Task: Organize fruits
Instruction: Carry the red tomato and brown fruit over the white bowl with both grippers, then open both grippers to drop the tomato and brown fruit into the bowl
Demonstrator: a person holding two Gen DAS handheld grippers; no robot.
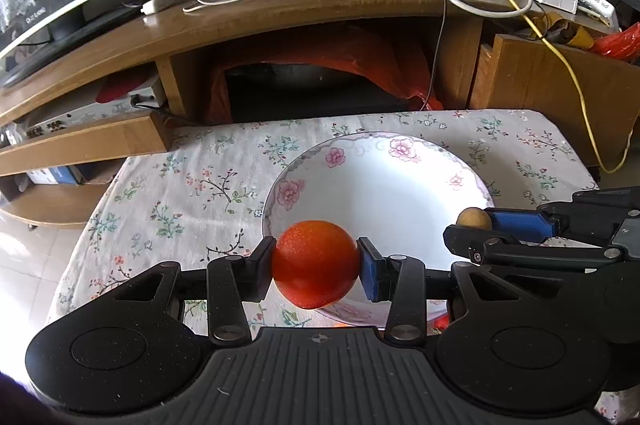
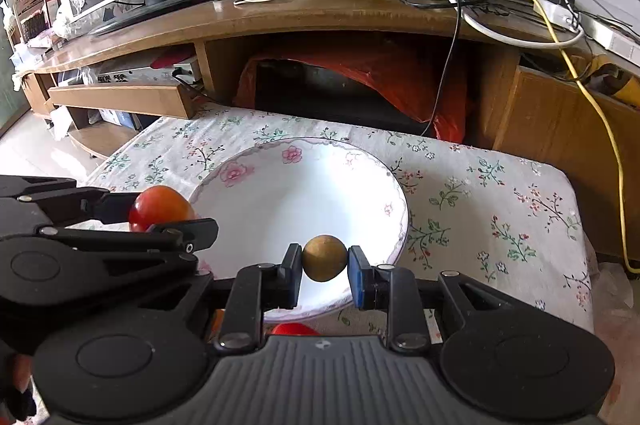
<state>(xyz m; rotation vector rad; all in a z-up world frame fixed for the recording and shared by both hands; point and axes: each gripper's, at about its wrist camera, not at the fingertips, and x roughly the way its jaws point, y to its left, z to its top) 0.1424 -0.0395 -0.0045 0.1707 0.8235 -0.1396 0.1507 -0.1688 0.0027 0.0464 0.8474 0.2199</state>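
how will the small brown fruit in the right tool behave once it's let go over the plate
The small brown fruit looks round and smooth, so it will probably roll toward the plate's dished centre. Pinched only at its sides by the right tool, it could slip. It looks light, so the plate should stay put.

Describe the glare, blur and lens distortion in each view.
Left wrist view: the plate bowl is blown out white, the shelf bows from fisheye, the orange fruit is sharp. Right wrist view: same plate glare, dark vignetted corners, the brown fruit is sharp.
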